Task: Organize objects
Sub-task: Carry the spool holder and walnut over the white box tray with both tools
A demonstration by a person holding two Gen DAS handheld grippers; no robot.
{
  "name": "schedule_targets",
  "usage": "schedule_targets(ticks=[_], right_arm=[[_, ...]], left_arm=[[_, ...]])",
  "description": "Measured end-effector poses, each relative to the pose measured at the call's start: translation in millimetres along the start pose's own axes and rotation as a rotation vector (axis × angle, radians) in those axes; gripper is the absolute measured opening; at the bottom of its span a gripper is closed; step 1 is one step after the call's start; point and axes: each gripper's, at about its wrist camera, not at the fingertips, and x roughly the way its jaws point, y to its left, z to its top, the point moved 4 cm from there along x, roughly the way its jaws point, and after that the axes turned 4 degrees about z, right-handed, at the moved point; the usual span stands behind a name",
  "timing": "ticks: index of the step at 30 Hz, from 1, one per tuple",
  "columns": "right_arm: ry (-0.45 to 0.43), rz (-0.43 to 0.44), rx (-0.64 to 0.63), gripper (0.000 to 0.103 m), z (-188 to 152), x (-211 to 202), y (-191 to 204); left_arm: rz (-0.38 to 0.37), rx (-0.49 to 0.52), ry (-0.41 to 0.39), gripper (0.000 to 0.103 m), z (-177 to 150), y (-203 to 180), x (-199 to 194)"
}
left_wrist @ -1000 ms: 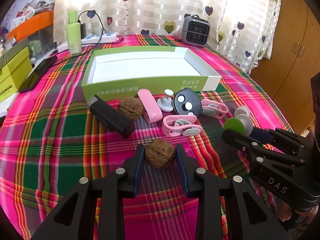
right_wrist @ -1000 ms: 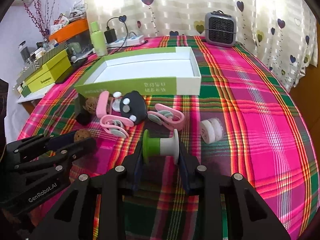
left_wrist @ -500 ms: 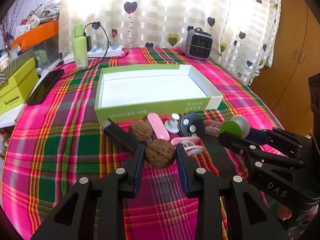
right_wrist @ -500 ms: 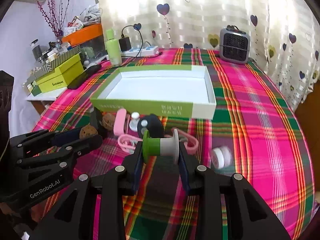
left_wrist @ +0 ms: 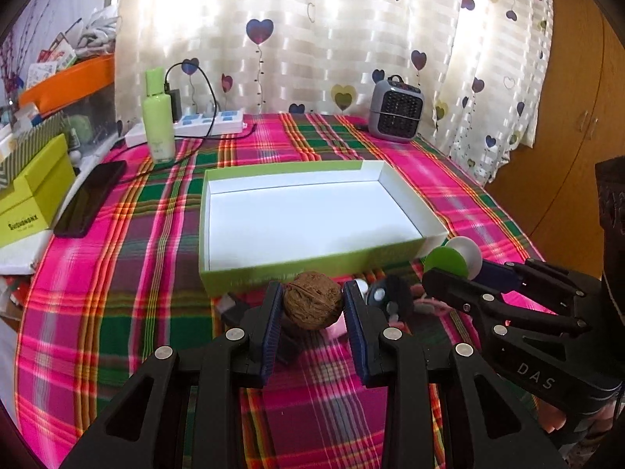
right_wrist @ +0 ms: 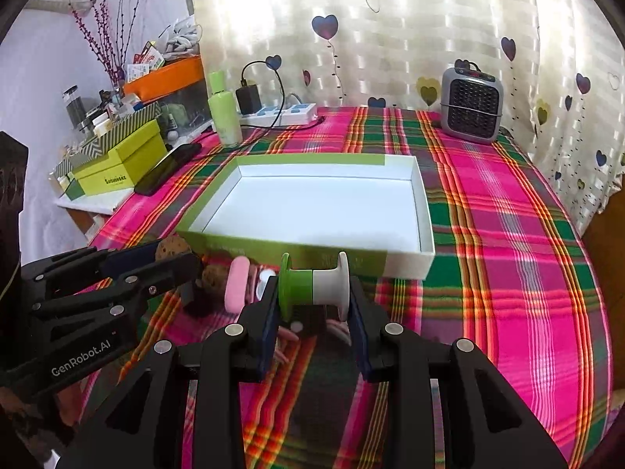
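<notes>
My left gripper (left_wrist: 312, 305) is shut on a brown walnut (left_wrist: 311, 300) and holds it above the cloth, just before the near wall of the open green-and-white box (left_wrist: 297, 269). My right gripper (right_wrist: 314, 293) is shut on a green-and-white spool (right_wrist: 314, 286), raised near the box's front wall (right_wrist: 351, 262). Each gripper shows in the other's view, the right one (left_wrist: 453, 264) and the left one (right_wrist: 172, 250). A second walnut (right_wrist: 214, 275), a pink case (right_wrist: 237, 284) and other small items lie below, partly hidden.
A plaid cloth (left_wrist: 117, 273) covers the table. A green bottle (left_wrist: 158, 117), power strip (left_wrist: 211, 123), black phone (left_wrist: 90, 199) and yellow-green boxes (left_wrist: 31, 195) stand at the left. A grey heater (left_wrist: 396, 111) stands at the back. A wooden cabinet (left_wrist: 578, 136) is at the right.
Both grippers have risen and moved forward toward the box, each keeping its object. The items on the cloth now lie lower and partly behind the fingers.
</notes>
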Motion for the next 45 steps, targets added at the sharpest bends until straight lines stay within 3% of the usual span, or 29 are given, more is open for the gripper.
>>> schedule_targets(ticks=[11,26,45], right_arm=[[0.0,0.003,-0.011,0.033,38,22,-10],[0.091,-0.01,-0.023,0.033,75,92,-24],[0.18,-0.029,-0.021,0.033,88,147,-38]], left_arm=[[-0.001,-0.003,-0.016,0.029,38,11,23],[0.029,-0.01,0.061,0.029,72,32,90],[0.064,0.014,0.147,0.029,86,41,145]])
